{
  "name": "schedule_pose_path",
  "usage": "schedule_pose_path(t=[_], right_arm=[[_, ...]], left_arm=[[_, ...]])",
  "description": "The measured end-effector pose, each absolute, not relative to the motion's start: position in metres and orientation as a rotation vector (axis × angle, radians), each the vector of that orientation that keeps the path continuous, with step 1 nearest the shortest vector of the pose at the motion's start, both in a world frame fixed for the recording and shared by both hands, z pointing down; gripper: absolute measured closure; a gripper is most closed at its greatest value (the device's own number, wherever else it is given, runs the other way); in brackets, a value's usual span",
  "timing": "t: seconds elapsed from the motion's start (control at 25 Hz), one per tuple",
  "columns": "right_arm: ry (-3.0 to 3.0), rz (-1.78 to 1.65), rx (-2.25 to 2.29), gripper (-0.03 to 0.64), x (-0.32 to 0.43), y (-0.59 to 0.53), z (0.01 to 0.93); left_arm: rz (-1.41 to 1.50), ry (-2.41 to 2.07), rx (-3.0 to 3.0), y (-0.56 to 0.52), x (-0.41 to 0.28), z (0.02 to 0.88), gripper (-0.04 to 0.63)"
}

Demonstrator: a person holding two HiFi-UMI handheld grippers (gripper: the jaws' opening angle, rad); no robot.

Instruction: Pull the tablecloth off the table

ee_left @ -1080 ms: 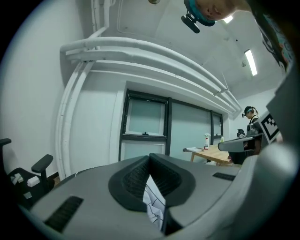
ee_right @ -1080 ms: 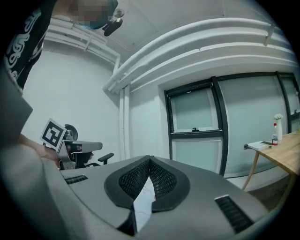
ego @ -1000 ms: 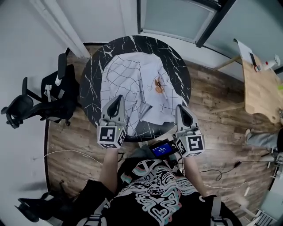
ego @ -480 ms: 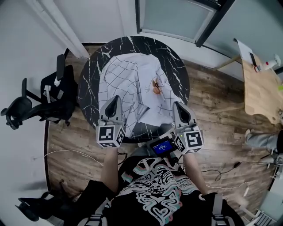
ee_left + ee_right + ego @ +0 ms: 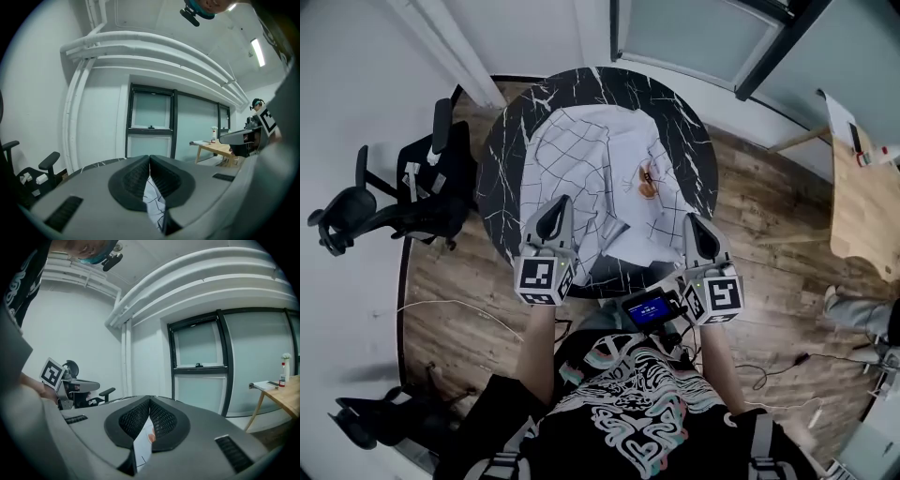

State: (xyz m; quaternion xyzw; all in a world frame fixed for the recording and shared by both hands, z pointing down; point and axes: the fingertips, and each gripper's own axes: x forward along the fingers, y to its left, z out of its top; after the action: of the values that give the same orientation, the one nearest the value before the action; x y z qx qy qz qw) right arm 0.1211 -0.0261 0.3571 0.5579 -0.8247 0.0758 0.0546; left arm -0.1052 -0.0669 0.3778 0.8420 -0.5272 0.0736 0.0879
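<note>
A white tablecloth [image 5: 605, 178] with a thin black grid and an orange print lies rumpled across the round black marble table [image 5: 502, 169]; its near edge is bunched toward me. My left gripper [image 5: 553, 214] is shut on the cloth's near-left edge, and white grid fabric [image 5: 153, 201] shows pinched between its pads. My right gripper [image 5: 695, 230] is shut on the near-right edge, where a fold of cloth [image 5: 143, 439] with an orange spot sits between the jaws.
A black office chair [image 5: 389, 202] stands left of the table. A wooden desk [image 5: 862, 192] with a bottle is at the far right. Cables trail on the wood floor [image 5: 455, 314] beside me. A small lit screen [image 5: 647, 308] hangs at my chest. Glass doors stand behind the table.
Both grippers have drawn slightly back toward me with the cloth, and the cloth's near edge has gathered a little more. The view itself has shifted a bit to the right.
</note>
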Motion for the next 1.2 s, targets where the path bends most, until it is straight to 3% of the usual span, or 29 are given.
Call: schedule_pose_path(t=[1.2], right_arm=[[-2.421, 0.323, 1.592, 0.571, 0.133, -0.055, 0.424]], left_arm=[[0.429, -1.541, 2.426, -0.069, -0.104, 0.439, 0.53]])
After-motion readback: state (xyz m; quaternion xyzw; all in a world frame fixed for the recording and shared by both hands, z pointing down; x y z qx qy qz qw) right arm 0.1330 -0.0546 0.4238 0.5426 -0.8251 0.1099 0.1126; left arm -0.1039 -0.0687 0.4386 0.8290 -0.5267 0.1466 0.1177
